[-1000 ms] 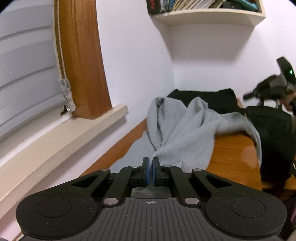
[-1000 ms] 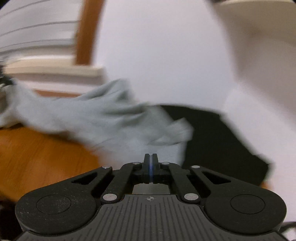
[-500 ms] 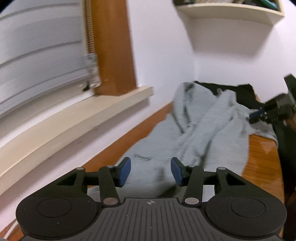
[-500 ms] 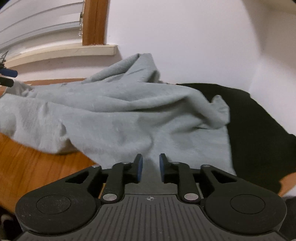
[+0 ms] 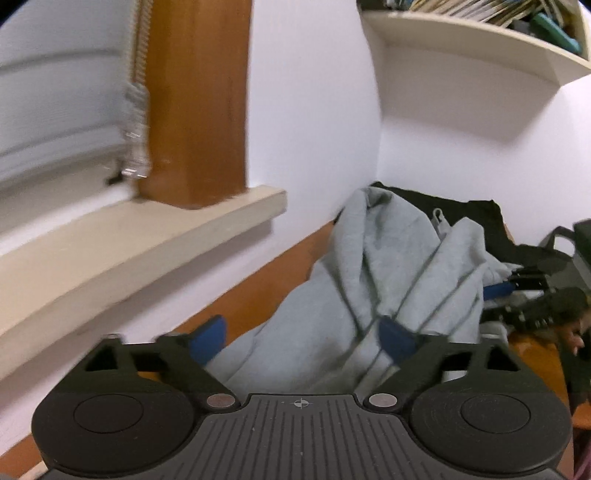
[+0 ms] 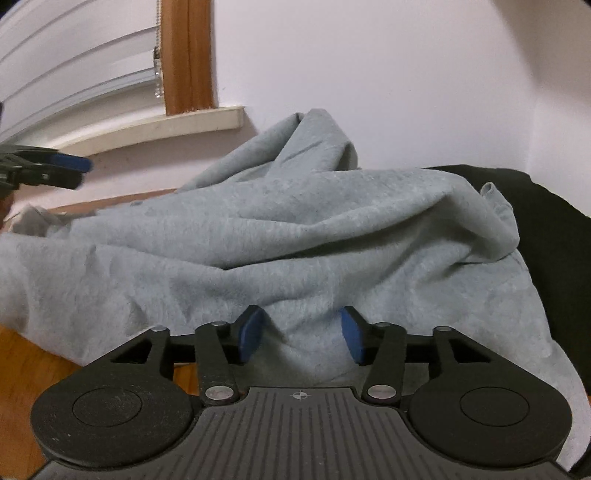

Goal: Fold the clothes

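A crumpled light grey garment (image 5: 388,280) (image 6: 280,243) lies in a heap on the wooden table (image 5: 255,288), its far folds propped against the white wall. My left gripper (image 5: 301,338) is open wide over the garment's near end, nothing between its blue pads. My right gripper (image 6: 301,336) is open too, with a bump of grey fabric lying between its fingers but not pinched. The right gripper (image 5: 517,286) shows at the right edge of the left wrist view. The left gripper (image 6: 55,170) shows at the left edge of the right wrist view.
A black garment (image 6: 546,236) (image 5: 454,210) lies behind and beside the grey one, against the corner walls. A cream window sill (image 5: 140,251) and wooden window frame (image 5: 199,99) run along the left. A shelf with books (image 5: 476,33) hangs above the corner.
Both grippers were shut on the grey garment a second ago; both have since opened and let it go. The raised fabric has dropped onto the table. The left gripper has opened further.
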{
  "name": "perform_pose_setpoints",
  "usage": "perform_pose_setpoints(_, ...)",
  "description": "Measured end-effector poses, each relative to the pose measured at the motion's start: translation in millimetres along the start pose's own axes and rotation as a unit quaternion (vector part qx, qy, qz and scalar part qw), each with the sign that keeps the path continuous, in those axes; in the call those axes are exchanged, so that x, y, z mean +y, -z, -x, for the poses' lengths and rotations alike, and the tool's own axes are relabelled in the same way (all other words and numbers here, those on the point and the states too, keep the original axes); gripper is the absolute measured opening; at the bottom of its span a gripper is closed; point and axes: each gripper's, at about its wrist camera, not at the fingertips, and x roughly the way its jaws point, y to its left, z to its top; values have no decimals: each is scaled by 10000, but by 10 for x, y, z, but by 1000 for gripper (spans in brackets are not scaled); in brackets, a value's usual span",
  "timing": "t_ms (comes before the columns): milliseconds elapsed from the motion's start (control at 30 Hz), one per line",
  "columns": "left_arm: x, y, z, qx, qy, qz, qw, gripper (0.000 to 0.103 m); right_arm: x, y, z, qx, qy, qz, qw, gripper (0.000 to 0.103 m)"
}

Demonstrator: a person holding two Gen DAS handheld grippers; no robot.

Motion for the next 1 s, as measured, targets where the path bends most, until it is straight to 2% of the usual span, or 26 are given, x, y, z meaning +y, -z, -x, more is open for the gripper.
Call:
perform_pose_setpoints(100, -94, -123, -300, 43, 230, 108, 9997, 102, 29, 9, -37, -49, 28, 149, 9999, 58)
perform_pose_setpoints(233, -244, -299, -698, 369, 312, -129, 9987, 97, -17, 19, -50, -77, -66, 46, 9999, 59)
perform_pose_setpoints(300, -270, -349, -885, 594, 327, -216, 9975, 86, -46, 23, -56, -83, -132, -22, 9999, 60)
perform_pose_setpoints(333, -266, -362, -972, 711, 337, -217, 9967, 74, -63, 25, -59, -80, -177, -62, 9998, 60)
perform_pose_setpoints(400, -239, -364, -1116, 891, 450, -155, 9949, 65, -61, 25, -66, -91, -189, -55, 9998, 61)
perform_pose_setpoints(467, -223, -346, -1195, 981, 643, -105, 9930, 41, -43, 29, -69, -100, -159, 2, 9998, 61)
perform_pose_setpoints(533, -245, -343, -1233, 1053, 712, -193, 9917, 35, -53, 28, -70, -98, -197, 0, 9998, 61)
perform_pose_setpoints(633, -263, -416, -1246, 1167, 665, -403, 9901, 35, -65, 26, -73, -96, -244, -3, 9997, 62)
perform_pose_setpoints(667, -264, -455, -1245, 1171, 595, -446, 9903, 21, -62, 26, -73, -96, -240, 5, 9997, 62)
perform_pose_setpoints(700, -268, -499, -1239, 1157, 489, -513, 9908, 9, -62, 26, -72, -100, -243, 4, 9997, 62)
perform_pose_setpoints(733, -269, -544, -1228, 1135, 393, -563, 9912, 3, -62, 27, -69, -104, -248, 1, 9996, 62)
perform_pose_setpoints(867, -367, -794, -1060, 783, 30, -954, 9923, 2, -51, 39, -58, -130, -259, 15, 9996, 62)
perform_pose_setpoints(933, -423, -983, -906, 459, -258, -1192, 9915, 2, -51, 43, -54, -140, -268, 10, 9995, 62)
perform_pose_setpoints(1000, -454, -1232, -685, -6, -684, -1482, 9866, 2, -52, 45, -53, -141, -279, 5, 9995, 62)
